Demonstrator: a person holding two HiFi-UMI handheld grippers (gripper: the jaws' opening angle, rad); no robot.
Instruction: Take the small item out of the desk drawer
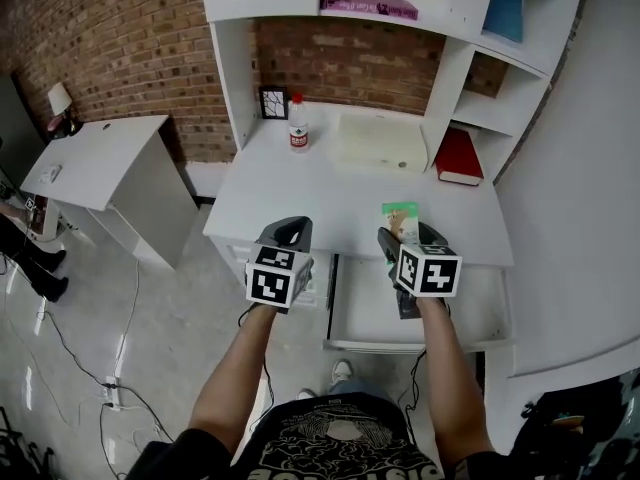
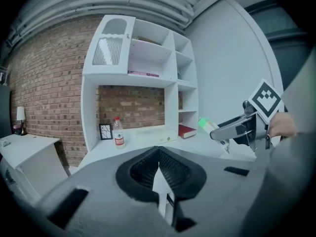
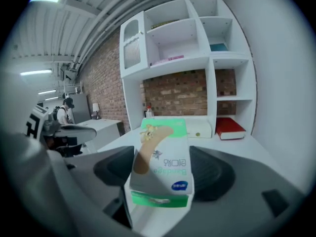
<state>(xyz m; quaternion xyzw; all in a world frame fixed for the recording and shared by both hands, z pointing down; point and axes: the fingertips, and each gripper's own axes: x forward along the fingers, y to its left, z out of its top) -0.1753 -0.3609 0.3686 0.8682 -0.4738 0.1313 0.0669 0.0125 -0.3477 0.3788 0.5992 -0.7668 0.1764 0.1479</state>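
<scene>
Right gripper view: right tongs (image 3: 163, 169) clamp bandage box (image 3: 160, 144) | left tongs (image 2: 159, 154) closed, empty | risk: box may slip into drawer (image 1: 360, 313) below

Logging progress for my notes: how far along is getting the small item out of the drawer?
Done: the drawer stands open and the bandage box is out of it. In hand: the right tool grips the box above the desk; the left tool is shut, empty. Left: probably setting it down.

Drawer (image 1: 366, 310) under desk (image 1: 300, 193), bottle (image 1: 298, 123) and book (image 1: 460, 156) atop
</scene>
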